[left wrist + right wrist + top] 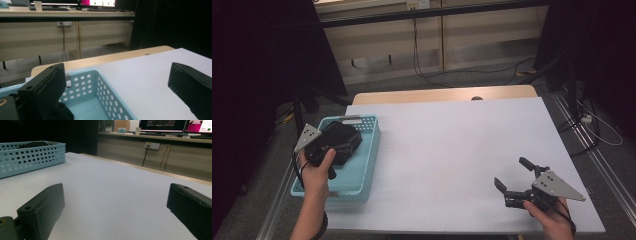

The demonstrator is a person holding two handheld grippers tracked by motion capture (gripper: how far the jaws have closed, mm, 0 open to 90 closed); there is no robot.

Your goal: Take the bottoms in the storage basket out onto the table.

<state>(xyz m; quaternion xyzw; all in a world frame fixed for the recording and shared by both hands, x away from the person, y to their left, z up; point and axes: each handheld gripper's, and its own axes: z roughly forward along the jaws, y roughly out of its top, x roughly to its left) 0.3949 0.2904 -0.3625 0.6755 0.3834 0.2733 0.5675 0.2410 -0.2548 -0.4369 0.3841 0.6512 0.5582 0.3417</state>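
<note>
The left gripper (343, 141) hangs over the blue basket (371, 150) at the table's left edge, jaws spread wide with nothing between them; a dark item (61, 113) lies on the basket floor beneath it, too hidden to tell which way it points or how its long axis runs. This looks like the start of a pick; the next move calls for lowering onto that item, while the right gripper (511, 175) waits wide and empty over the white table (452, 145).
</note>
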